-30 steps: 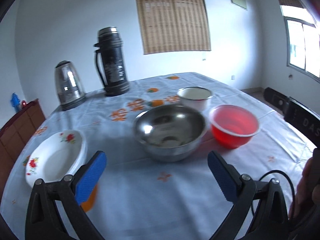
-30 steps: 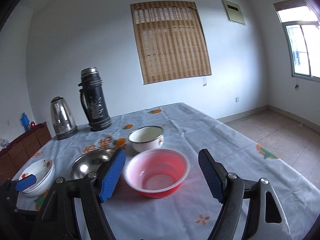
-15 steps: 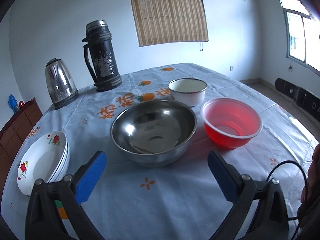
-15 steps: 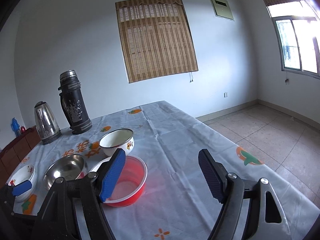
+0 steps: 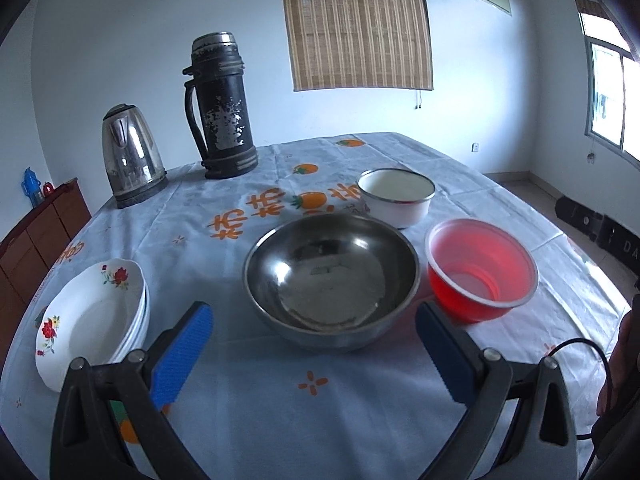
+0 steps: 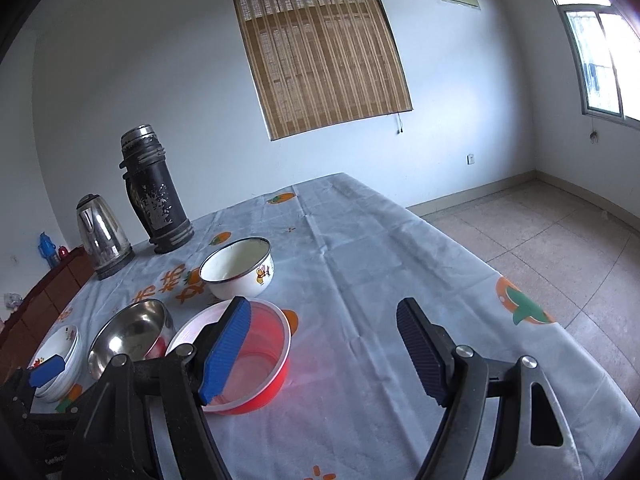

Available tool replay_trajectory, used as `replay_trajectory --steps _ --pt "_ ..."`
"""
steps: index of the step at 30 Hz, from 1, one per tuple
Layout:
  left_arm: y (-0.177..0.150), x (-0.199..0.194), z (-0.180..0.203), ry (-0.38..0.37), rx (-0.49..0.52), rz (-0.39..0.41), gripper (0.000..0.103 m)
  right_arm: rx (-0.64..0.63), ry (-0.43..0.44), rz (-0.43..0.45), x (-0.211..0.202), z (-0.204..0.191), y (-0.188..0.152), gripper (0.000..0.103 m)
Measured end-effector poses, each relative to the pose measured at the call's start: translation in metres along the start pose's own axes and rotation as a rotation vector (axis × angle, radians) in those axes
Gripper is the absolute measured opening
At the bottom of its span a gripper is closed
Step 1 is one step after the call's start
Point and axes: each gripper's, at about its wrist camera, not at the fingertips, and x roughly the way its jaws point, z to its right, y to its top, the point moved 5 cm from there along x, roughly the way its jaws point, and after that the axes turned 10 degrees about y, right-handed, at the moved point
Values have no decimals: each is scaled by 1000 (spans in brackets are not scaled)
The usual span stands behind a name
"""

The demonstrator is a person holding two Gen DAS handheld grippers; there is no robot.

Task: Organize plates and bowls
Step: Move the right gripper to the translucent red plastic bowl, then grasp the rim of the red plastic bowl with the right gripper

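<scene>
Black frames, ribbed blue fingers [image 5: 182, 354]

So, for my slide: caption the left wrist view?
Open left tool faces steel bowl, red bowl beside it.

Orange characters on tablecloth [image 5: 256, 220], illegible, "DA" on black object [image 5: 624, 246]

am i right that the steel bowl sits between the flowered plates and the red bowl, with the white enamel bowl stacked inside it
Not quite: the white enamel bowl stands on the cloth behind the steel bowl, not inside it, as the left wrist view shows. The steel bowl does sit between the flowered plates and the red bowl.
</scene>
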Motion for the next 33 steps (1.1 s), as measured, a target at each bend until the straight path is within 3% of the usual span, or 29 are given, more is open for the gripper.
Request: replay_trajectory --steps 4,8,13,19,21,22,24,27,29,33 --pt "15 2 -14 49 -2 -1 103 -52 2 -14 6 0 14 77" --pt "17 2 -5 0 -38 -22 103 -53 65 -69 19 -1 14 75" --pt "4 3 3 51 -63 -60 102 -56 108 -181 41 -6 -8 54" --pt "3 1 -9 66 -112 -38 101 -53 131 -249 53 -8 -20 53" --pt "2 1 -3 31 -119 -53 98 -44 133 -266 56 -8 -23 45" --pt "0 1 2 9 -118 -60 93 -42 135 -280 58 -7 -25 37" --pt "-4 -2 18 -42 -109 -86 85 -32 139 -302 61 -6 -29 29" --pt "-10 -6 41 -104 -102 -122 80 -22 145 -297 61 -5 -28 29" --pt "-14 -8 57 -148 -119 -148 70 -25 145 -287 60 -5 -25 29" --pt "-21 -6 72 -160 -194 -189 69 -34 152 -324 69 -6 -28 29"
